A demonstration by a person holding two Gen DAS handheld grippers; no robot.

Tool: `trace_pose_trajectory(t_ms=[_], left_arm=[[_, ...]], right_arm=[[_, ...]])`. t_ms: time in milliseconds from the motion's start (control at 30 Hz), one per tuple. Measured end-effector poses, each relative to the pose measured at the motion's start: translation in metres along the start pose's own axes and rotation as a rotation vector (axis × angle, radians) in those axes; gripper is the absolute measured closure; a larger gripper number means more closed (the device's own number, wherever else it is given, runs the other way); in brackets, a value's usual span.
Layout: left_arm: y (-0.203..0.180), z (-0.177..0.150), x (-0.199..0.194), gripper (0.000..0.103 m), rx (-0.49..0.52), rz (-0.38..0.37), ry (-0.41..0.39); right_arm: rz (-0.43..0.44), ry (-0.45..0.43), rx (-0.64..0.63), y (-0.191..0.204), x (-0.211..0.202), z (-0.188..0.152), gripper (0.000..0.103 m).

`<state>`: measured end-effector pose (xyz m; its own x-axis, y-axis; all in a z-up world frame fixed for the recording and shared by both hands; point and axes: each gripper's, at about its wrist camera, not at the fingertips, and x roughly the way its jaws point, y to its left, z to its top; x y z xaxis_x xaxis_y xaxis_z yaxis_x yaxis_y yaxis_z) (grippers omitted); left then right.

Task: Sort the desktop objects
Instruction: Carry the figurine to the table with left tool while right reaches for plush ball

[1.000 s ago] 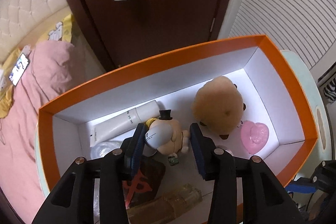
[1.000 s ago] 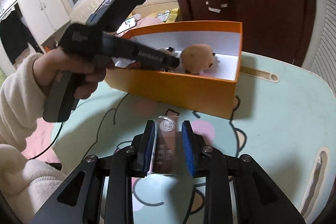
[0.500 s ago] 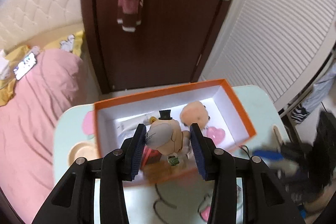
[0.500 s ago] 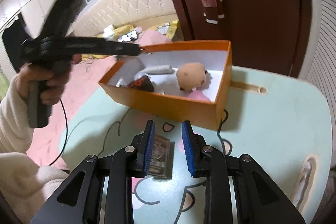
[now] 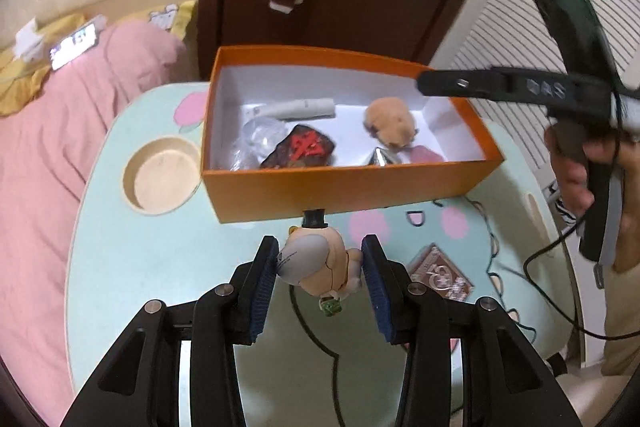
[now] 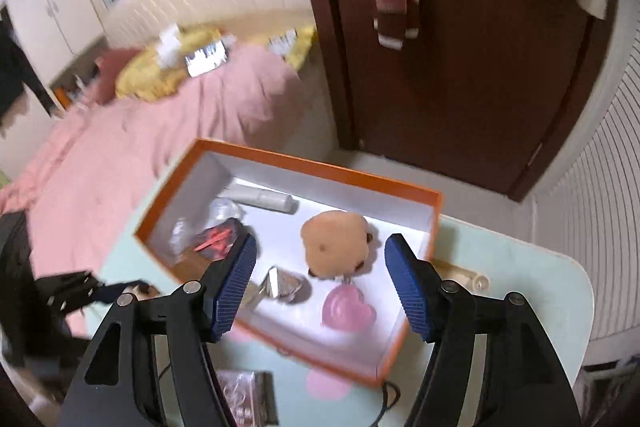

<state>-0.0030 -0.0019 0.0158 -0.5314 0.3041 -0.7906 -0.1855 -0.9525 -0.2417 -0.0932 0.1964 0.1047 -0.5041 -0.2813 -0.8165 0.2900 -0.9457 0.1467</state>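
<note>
My left gripper (image 5: 319, 275) is shut on a small tan figurine with a black top hat (image 5: 316, 259), held above the table in front of the orange box (image 5: 344, 187). The box holds a tan plush (image 5: 390, 123), a white tube (image 5: 298, 107), a dark packet with red marks (image 5: 302, 147), a clear bag, a silver wrapper and a pink heart (image 6: 348, 309). My right gripper (image 6: 320, 287) is open and empty, above the box (image 6: 434, 211). A brown foil packet (image 5: 440, 277) lies on the table; it also shows in the right wrist view (image 6: 248, 397).
A round wooden dish (image 5: 162, 179) sits on the mint table (image 5: 160, 279) left of the box. A black cable (image 5: 540, 267) trails at the right. A pink bed (image 5: 60, 131) lies to the left, with a dark wooden door (image 6: 460, 67) behind the table.
My left gripper pulled back out of the box with the figurine in it. My right gripper let go of the brown foil packet, rose over the box and opened wide.
</note>
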Motion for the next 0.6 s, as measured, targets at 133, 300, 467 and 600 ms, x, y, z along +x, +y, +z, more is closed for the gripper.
trace_pose_trajectory(t_ms=[133,300,467,600], left_arm=[[0.001,-0.001,0.008,0.062,-0.011,0.008,0.007],[0.001,-0.005,0.01,0.062,-0.013,0.016,0.007],[0.001,-0.005,0.003,0.058,-0.009,0.01,-0.019],[0.003,-0.004,-0.003,0.057,-0.015,0.018,-0.038]], right_arm=[[-0.062,0.103,-0.038,0.013,0.04,0.016,0.035],[-0.11,0.193,-0.056,0.015,0.072,0.022,0.036],[-0.187,0.207,-0.121,0.022,0.082,0.026,0.038],[-0.251,0.183,-0.218,0.028,0.082,0.023,0.062]])
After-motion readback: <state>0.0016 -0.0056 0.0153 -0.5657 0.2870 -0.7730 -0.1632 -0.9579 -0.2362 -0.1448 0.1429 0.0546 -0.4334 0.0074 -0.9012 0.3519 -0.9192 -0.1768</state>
